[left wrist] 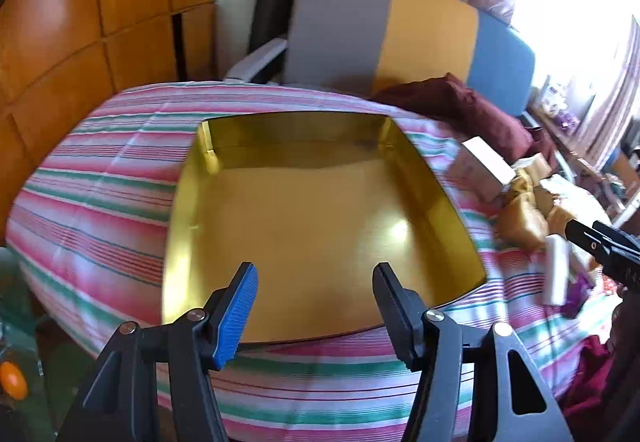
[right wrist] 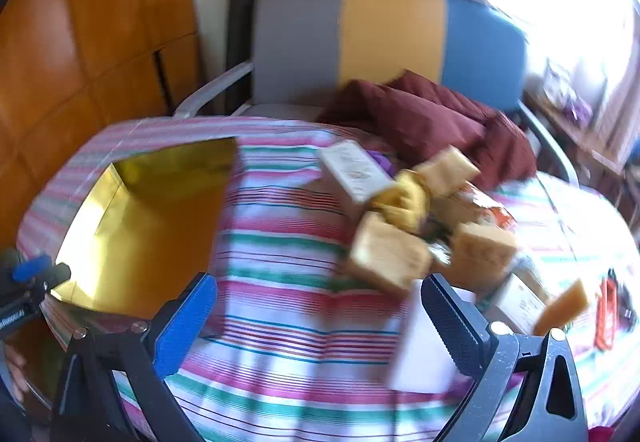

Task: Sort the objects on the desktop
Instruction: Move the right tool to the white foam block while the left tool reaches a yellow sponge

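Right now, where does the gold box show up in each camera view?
Left wrist view: the gold box fills the centre, just beyond the left claw.
Right wrist view: the box sits at the left, on the striped cloth.
Shared landmark: the grey, yellow and blue chair back.

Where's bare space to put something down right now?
Inside the gold box, which looks empty. Also the striped cloth between the box and the pile of tan blocks. Crowded: that pile, from the white carton rightward.
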